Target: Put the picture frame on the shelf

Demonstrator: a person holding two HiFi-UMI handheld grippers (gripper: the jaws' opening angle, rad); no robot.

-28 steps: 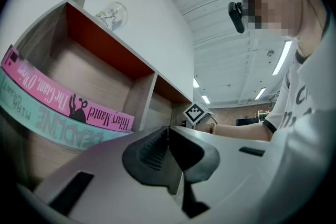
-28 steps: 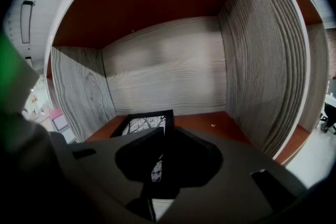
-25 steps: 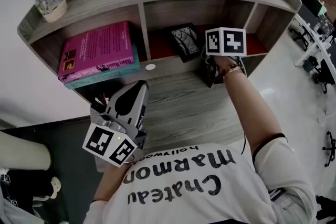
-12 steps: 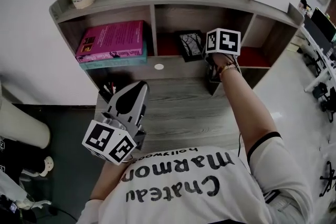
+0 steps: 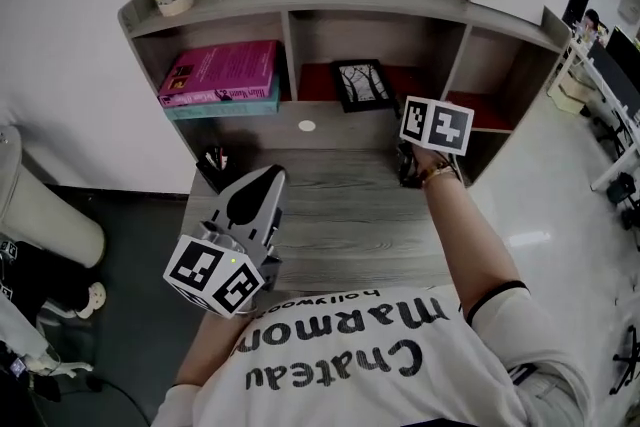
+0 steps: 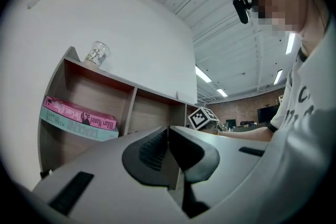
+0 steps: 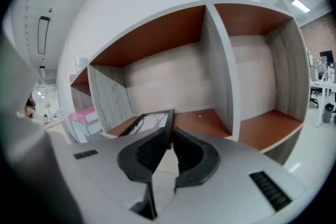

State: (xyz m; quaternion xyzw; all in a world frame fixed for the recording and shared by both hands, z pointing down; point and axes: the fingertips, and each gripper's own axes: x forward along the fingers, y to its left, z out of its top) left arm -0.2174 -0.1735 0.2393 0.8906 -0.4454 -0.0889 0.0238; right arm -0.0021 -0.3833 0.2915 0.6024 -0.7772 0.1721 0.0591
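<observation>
Right gripper (image 7: 171, 134): your jaws have just been closing to a narrow slit with nothing between them, apparently because the picture frame (image 7: 149, 122) already lies flat in the shelf's (image 5: 300, 5) middle compartment. Left gripper (image 6: 168, 131): jaws together, empty, idle.

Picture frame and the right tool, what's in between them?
Nothing: the head view shows only bare grey wooden desk between the black picture frame and the right tool, whose empty jaws have just been closing.
</observation>
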